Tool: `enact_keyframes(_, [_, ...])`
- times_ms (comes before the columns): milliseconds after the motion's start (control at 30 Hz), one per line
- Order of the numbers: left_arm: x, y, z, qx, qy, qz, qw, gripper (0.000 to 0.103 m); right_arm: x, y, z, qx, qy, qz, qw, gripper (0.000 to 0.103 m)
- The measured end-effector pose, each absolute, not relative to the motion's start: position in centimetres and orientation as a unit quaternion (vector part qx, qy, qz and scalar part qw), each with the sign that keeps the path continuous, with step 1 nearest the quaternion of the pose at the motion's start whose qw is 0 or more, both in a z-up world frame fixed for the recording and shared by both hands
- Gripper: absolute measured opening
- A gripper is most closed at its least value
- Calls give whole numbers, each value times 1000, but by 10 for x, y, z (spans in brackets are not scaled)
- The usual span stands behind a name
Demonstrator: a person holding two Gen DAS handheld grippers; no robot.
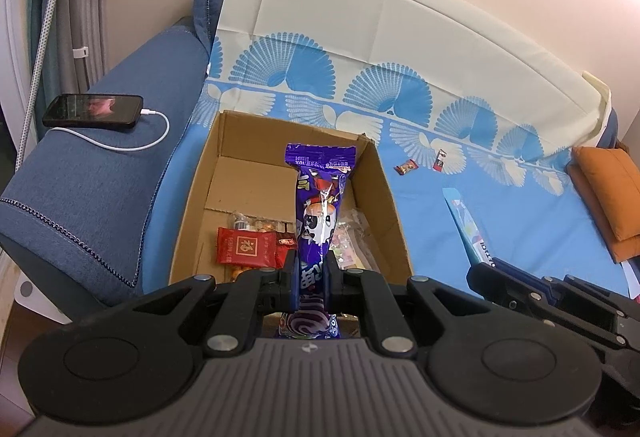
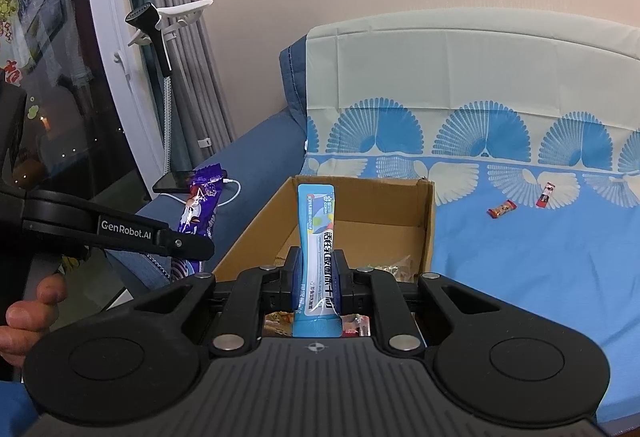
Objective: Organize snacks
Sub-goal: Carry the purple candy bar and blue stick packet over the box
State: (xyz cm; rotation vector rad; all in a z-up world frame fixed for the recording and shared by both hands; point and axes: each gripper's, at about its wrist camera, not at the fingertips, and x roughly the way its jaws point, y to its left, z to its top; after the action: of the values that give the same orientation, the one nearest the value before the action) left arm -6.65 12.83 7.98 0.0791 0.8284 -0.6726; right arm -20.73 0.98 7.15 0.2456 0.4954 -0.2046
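My left gripper is shut on a long purple snack packet, which sticks out over an open cardboard box on the blue sofa cover. Inside the box lie a red packet and some clear-wrapped sweets. My right gripper is shut on a light blue snack packet, held upright above the near edge of the same box. The left gripper with its purple packet shows at the left of the right wrist view. Two small sweets lie loose on the cover.
A phone on a white charging cable lies on the sofa arm left of the box. An orange cushion sits at the sofa's right end. A garment steamer and curtains stand beyond the sofa arm. A hand holds the left gripper.
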Motion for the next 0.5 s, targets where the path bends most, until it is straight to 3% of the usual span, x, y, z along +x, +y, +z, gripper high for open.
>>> enact_keyframes(500, [-59, 124, 78, 35, 398, -315, 861, 11, -197, 8, 69, 125, 254, -104, 953, 16])
